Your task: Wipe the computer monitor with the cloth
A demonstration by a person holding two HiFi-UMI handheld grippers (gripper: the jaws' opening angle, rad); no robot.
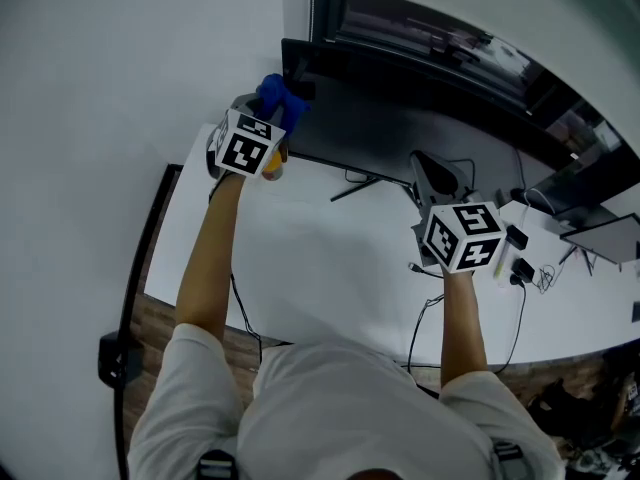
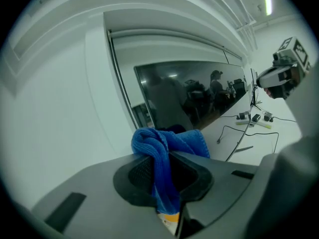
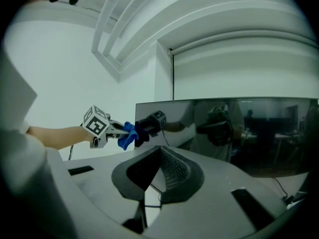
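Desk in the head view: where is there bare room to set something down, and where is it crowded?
Bare: the white desk from the monitor forward to its near edge. Crowded: the right end, with cables and adapters.

A white desk (image 1: 300, 258) spreads beneath both tools, and its near edge gives way to a strip of wood-grain floor (image 1: 165, 318). Just right of the right gripper (image 1: 432, 173) a power strip (image 1: 512, 263) lies among black plugs and thin leads. Below that gripper a black cable (image 1: 418, 330) loops off the desk's near edge. Farther right sits a second dark screen (image 1: 605, 236). Left of the left gripper (image 1: 268, 108) there is plain white wall (image 1: 100, 68). Beyond both runs a dark-framed window (image 1: 430, 28). A ceiling strip light (image 2: 267, 0) glows high above.
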